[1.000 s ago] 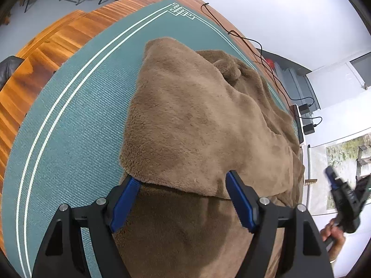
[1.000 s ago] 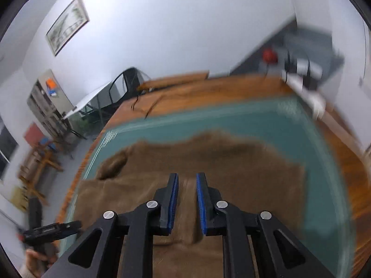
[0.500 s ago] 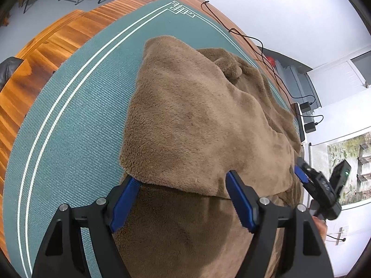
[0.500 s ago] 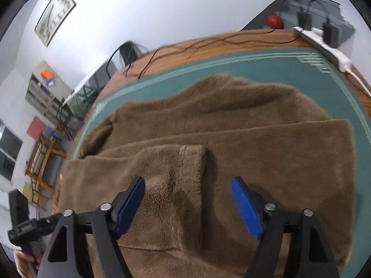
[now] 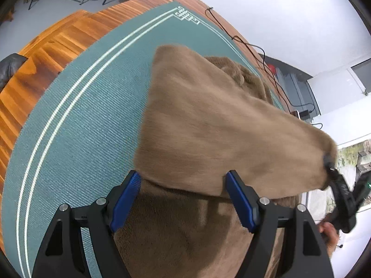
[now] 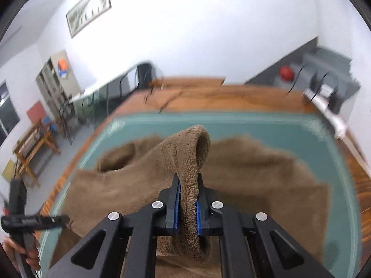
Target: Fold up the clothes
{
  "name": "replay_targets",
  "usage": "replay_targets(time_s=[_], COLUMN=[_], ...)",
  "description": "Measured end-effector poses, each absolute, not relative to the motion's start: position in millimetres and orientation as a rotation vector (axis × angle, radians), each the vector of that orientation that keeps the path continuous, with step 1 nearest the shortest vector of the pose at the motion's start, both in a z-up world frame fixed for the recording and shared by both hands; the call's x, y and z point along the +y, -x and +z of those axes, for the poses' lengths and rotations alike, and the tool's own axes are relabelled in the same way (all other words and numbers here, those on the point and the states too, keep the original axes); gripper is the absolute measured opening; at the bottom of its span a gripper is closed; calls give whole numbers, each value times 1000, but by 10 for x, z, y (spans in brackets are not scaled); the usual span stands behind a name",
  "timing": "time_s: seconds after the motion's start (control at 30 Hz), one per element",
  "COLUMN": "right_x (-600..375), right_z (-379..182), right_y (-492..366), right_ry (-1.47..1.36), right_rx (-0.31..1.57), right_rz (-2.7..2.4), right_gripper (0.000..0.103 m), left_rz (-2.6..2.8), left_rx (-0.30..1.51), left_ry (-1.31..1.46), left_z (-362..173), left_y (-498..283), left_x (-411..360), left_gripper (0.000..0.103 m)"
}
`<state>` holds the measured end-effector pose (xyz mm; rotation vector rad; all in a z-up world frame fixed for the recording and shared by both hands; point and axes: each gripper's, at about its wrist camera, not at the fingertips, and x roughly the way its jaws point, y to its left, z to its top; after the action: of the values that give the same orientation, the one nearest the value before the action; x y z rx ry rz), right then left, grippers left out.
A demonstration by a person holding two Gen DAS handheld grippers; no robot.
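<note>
Right wrist view: right gripper [image 6: 186,205] jaws just closed, pinching a raised fold of the fuzzy brown fleece garment [image 6: 255,169] between them; left gripper [image 5: 183,199] jaws spread, garment below them on green-matted worktop [image 5: 76,125].

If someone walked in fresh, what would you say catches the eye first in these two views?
The fluffy brown garment sprawled across the green mat. Then the right gripper, clamped on a fold of it and lifting that fold off the pile, while the left gripper stands open over the near edge.

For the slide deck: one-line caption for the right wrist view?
Right claw shut on the brown fleece garment's sleeve, lifted above the green mat.
</note>
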<state>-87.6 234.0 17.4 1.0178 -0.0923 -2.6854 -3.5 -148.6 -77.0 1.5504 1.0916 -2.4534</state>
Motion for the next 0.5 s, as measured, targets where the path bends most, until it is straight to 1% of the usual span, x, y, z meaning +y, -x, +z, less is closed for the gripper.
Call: replay_targets(time_s=[0.1,0.17,0.27,0.43,0.5], right_x=[2616,2781,2956,2985,3009], right_z=[311,241,-61,-500,-632], right_y=[809,802,838,843,829], right_ry=[-1004,-1060,-1225,-1434,-1495], right_rx=[-105,-89,-142,-135,-133], right_rz=[-2786,-2836,-2807,-2733,-2725], right_gripper=[11,11,11,12,19], left_rz=[-2461,-2440,-2414,-2415,-2434], left_rx=[1028,1058,1058,1010,976], left_ry=[-1525,-1532,-1551,-1555,-1544], left_z=[-725,-769,-833,-790,-717], left_y=[41,64,114,164,180], left_x=[-1537,-1596,-1622,-1598,-1579], left_gripper=[80,80,80,80,80])
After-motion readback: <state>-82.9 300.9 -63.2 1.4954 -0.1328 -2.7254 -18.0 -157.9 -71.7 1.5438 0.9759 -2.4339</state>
